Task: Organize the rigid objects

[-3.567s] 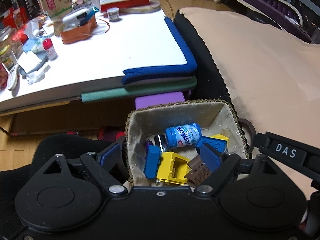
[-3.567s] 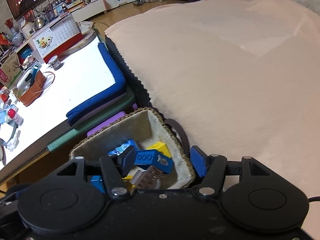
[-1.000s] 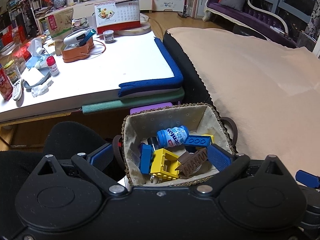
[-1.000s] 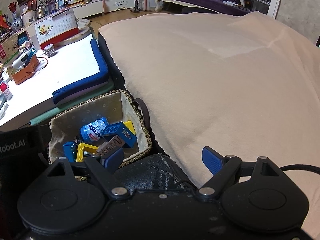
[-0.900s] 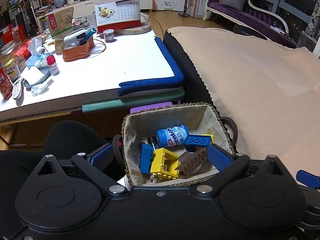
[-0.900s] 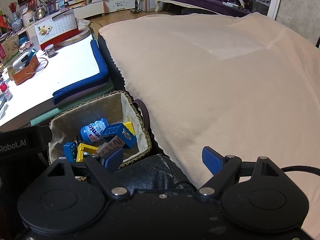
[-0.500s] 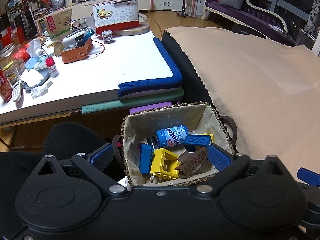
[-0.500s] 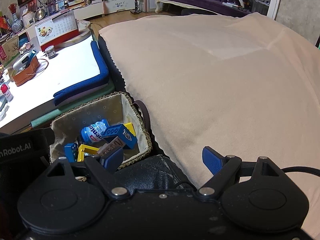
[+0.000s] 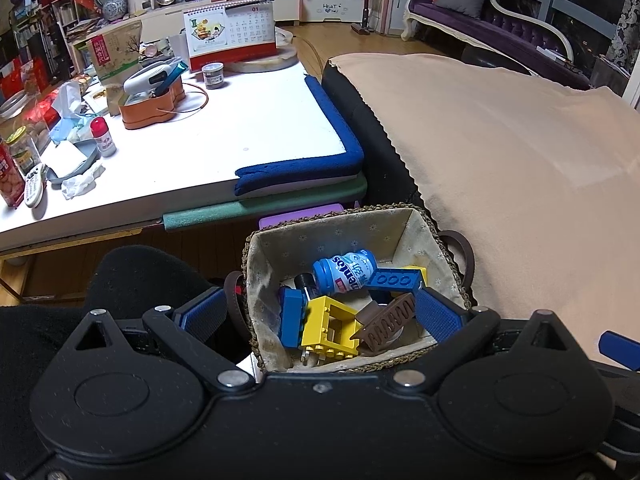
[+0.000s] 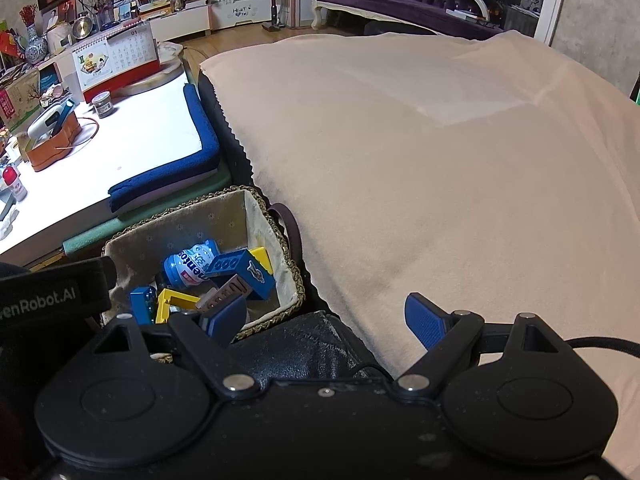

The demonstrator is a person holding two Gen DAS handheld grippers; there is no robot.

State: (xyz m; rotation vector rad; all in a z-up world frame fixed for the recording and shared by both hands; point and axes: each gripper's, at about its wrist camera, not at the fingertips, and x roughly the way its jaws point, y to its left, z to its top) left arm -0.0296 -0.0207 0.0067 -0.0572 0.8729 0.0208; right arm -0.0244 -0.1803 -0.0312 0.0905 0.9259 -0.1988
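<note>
A woven basket [image 9: 340,215] with a cloth lining stands on the floor between a low table and a cloth-covered couch. In it lie a blue Mentos bottle [image 9: 345,272], a blue brick [image 9: 394,280], a yellow frame brick [image 9: 328,328], a brown ridged piece [image 9: 386,322] and another blue brick [image 9: 290,318]. My left gripper [image 9: 320,314] hangs open over the basket's near side, holding nothing. In the right wrist view the same basket [image 10: 264,208] is at lower left. My right gripper [image 10: 325,319] is open over black leather, its left pad [image 10: 224,318] by the basket's near corner.
A white low table [image 9: 240,120] with blue foam edging [image 9: 336,136] holds a calendar, an orange box, bottles and tissues. A beige cloth [image 10: 440,160] covers the wide surface on the right. Black leather [image 10: 304,344] lies beside the basket. A purple sofa stands far back.
Since the oldest frames both grippers have pulled back from the basket, and the right one has shifted off it toward the beige cloth. Over the last second nothing has moved.
</note>
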